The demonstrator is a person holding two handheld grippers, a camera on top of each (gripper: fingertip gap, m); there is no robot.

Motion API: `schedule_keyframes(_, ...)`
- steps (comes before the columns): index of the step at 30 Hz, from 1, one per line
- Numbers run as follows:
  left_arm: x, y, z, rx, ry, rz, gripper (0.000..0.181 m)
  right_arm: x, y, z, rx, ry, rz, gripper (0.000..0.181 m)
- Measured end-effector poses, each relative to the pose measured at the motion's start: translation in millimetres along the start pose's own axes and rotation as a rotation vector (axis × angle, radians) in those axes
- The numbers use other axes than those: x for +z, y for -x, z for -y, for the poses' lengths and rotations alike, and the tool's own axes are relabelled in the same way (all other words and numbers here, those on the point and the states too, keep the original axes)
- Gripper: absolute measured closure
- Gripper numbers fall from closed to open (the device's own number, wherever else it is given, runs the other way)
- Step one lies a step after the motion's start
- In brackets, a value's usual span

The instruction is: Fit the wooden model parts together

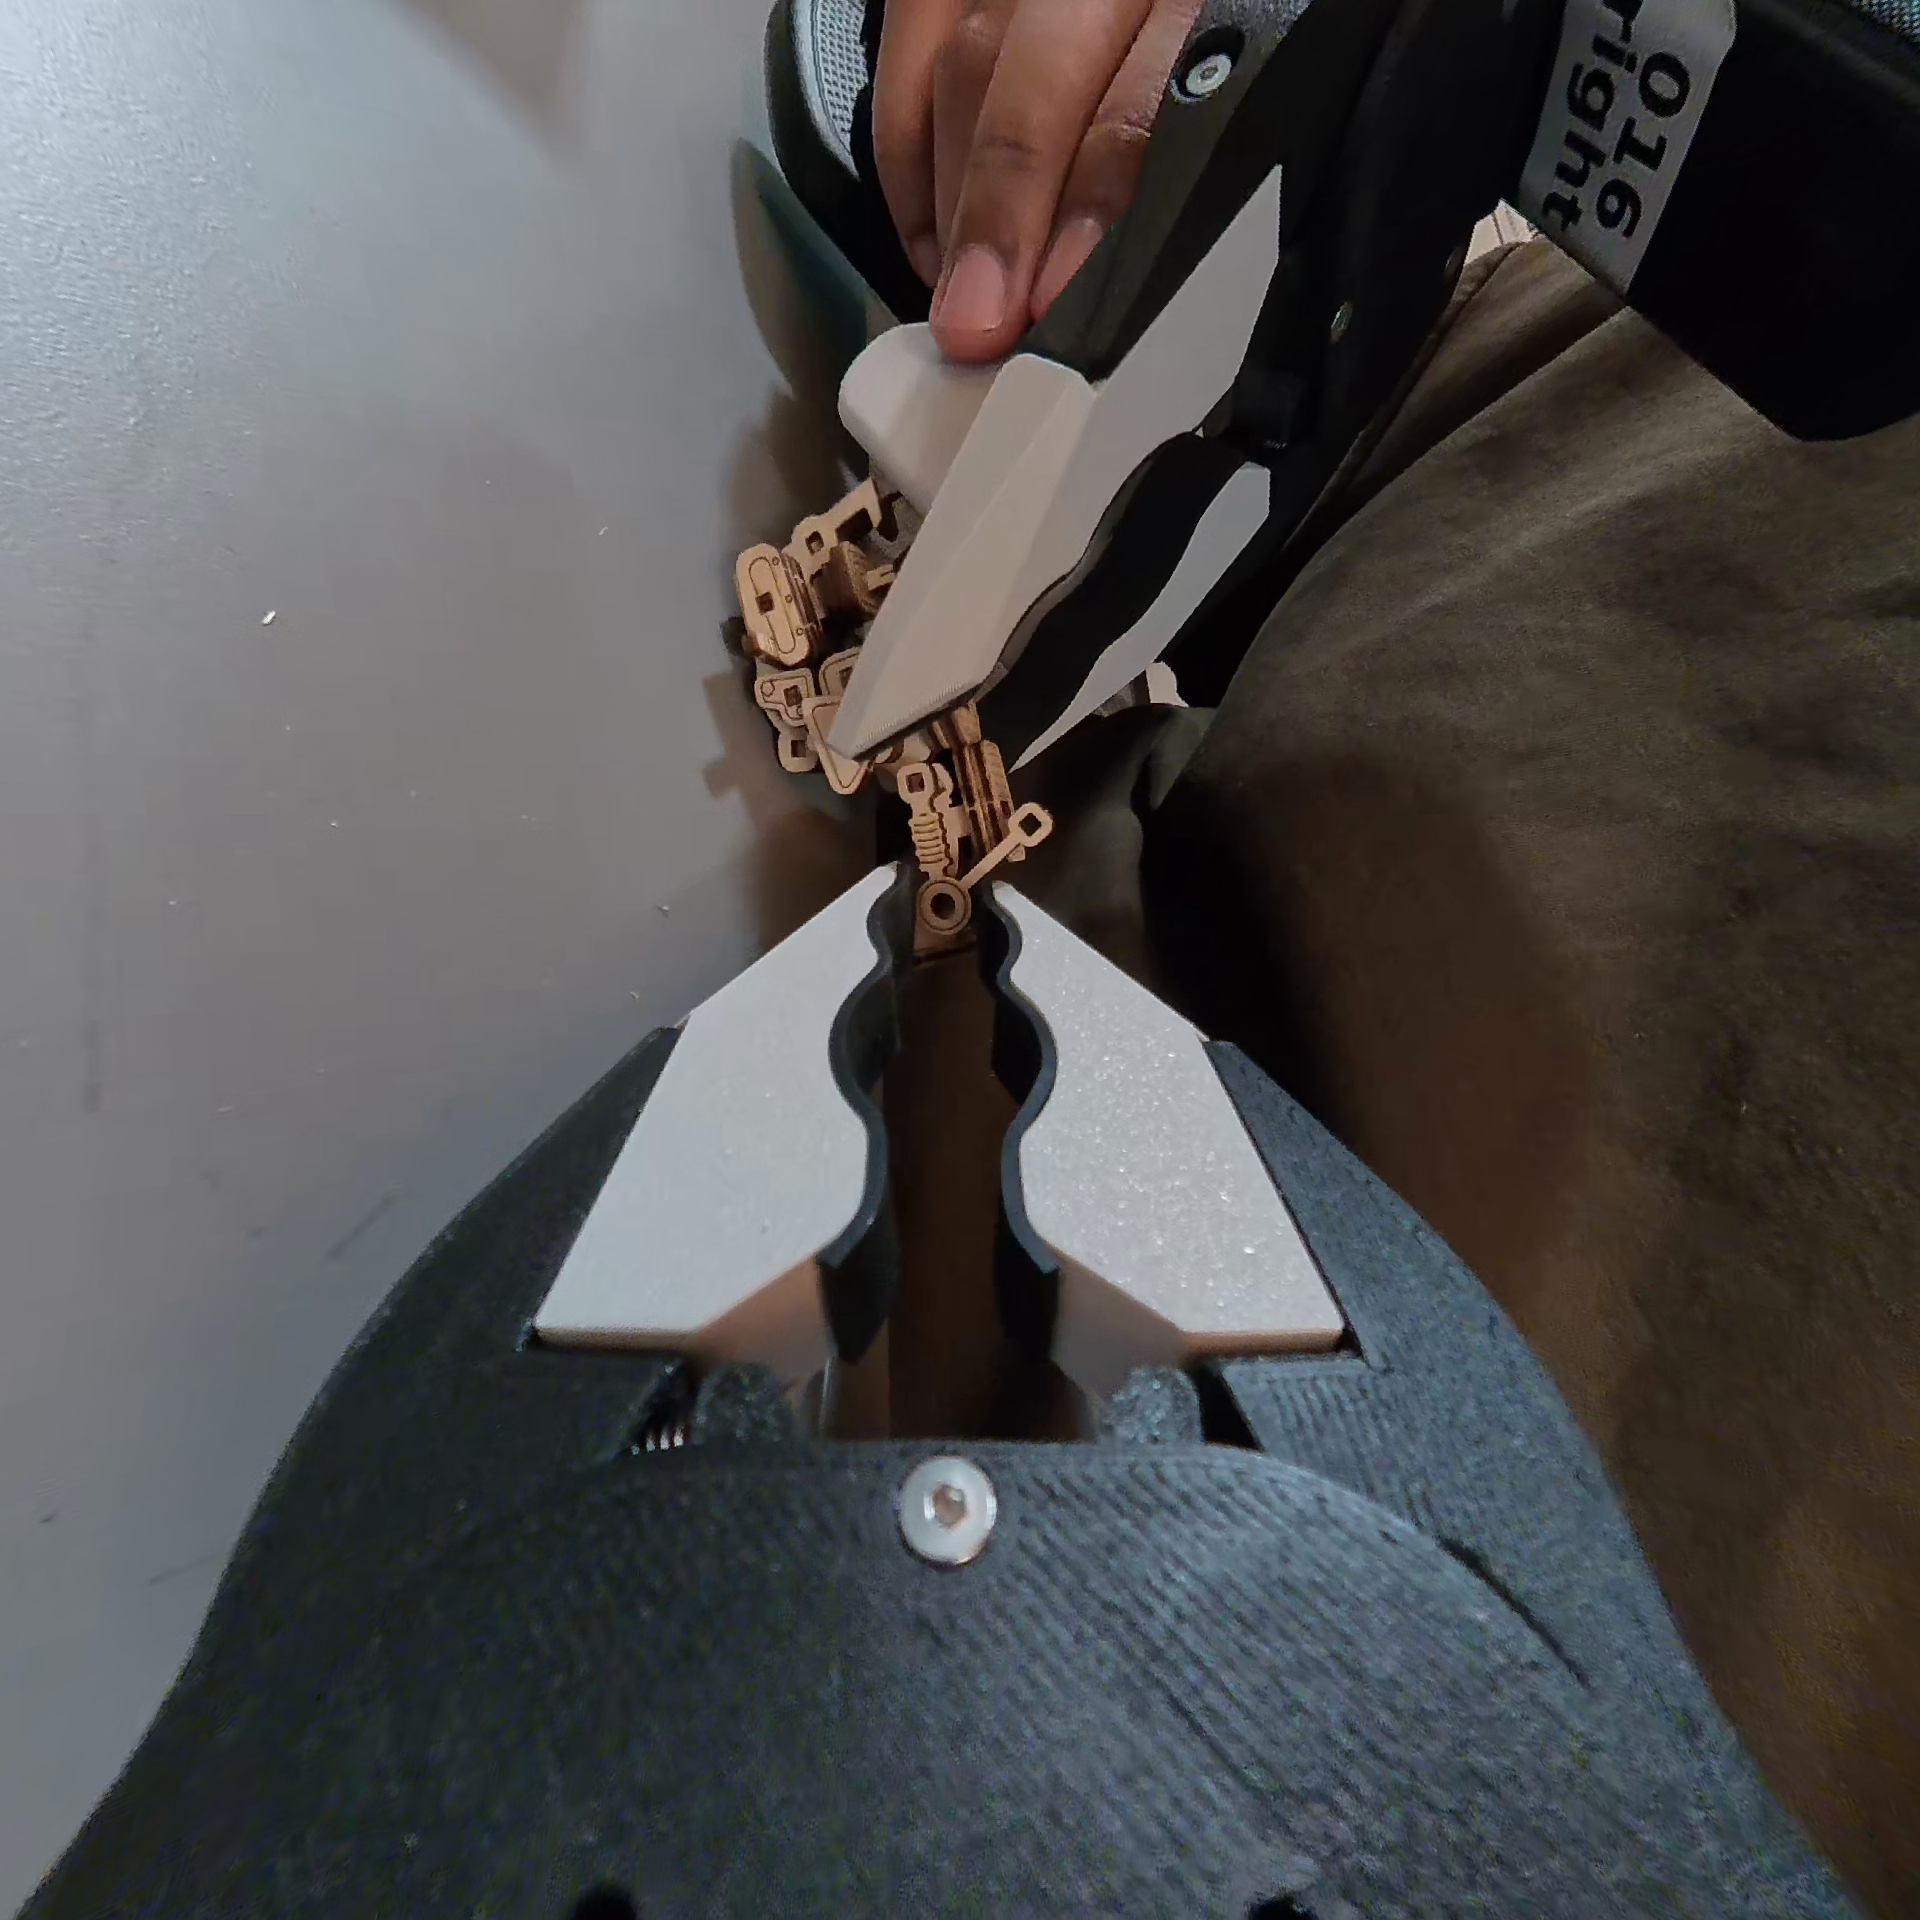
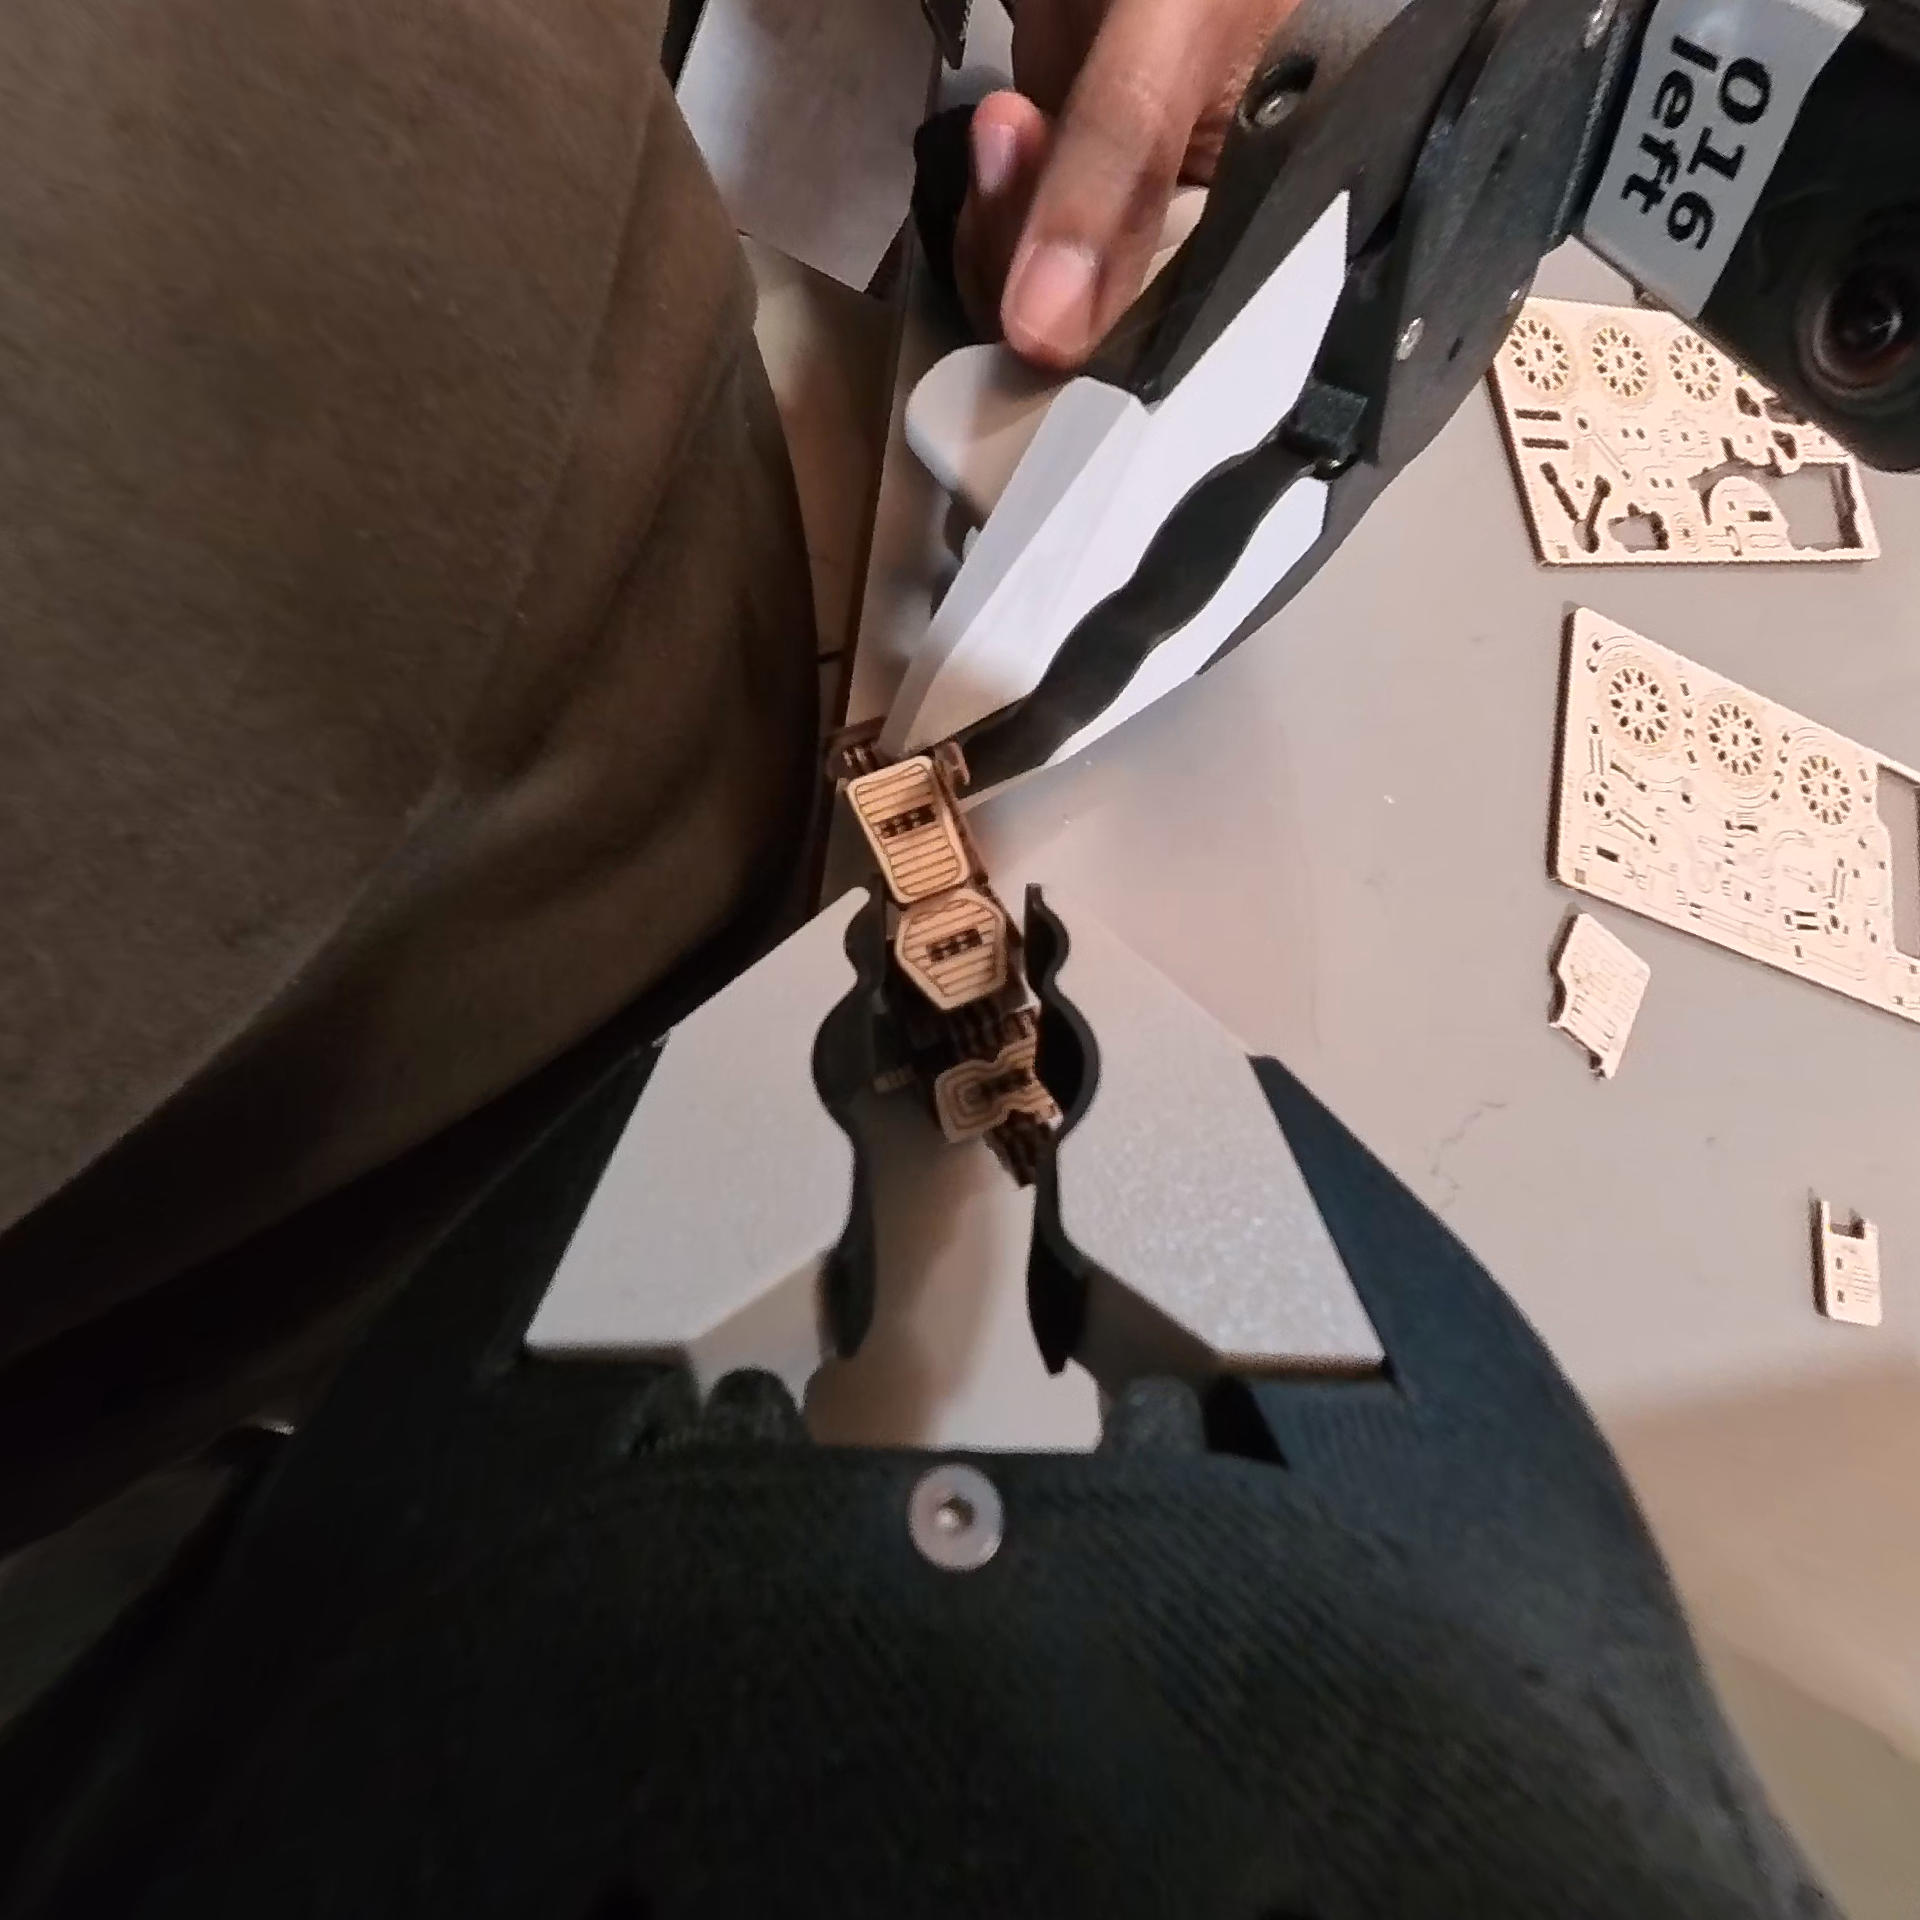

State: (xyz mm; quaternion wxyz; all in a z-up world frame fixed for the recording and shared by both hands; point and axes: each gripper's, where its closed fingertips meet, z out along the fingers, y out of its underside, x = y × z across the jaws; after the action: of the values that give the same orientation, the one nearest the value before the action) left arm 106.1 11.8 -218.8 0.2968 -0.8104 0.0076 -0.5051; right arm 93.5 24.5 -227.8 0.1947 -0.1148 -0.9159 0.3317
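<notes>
A grey tabletop (image 2: 1455, 1195) lies beside olive-brown trousers (image 1: 1558, 935).

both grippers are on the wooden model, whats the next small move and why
Probably ease the left gripper forward to seat its thin ringed end piece deeper into the wooden model, which the right gripper clamps. That piece looks pinched only at the fingertips.

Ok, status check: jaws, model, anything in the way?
Left gripper shut on wooden model. Right gripper shut on it too. Part sheets lie off to the side, nothing in the way.
</notes>
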Motion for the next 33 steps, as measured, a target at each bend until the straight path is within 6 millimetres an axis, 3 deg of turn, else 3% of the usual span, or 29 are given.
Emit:
schedule_keyframes(9,-1,-1,1,0.002,-0.006,-0.007,0.172,0,1,1,-0.013,-0.014,0.007,0.161)
schedule_keyframes(24,-2,4,7,-0.024,-0.039,0.012,0.172,-1,-15,-5,0.046,0.012,-0.044,0.150)
schedule_keyframes(28,-4,4,10,-0.041,-0.058,0.005,0.172,-7,-21,-14,0.034,0.052,-0.072,0.135)
schedule_keyframes(33,-4,6,10,-0.035,-0.060,0.020,0.172,-34,-42,-21,0.149,-0.008,-0.141,0.106)
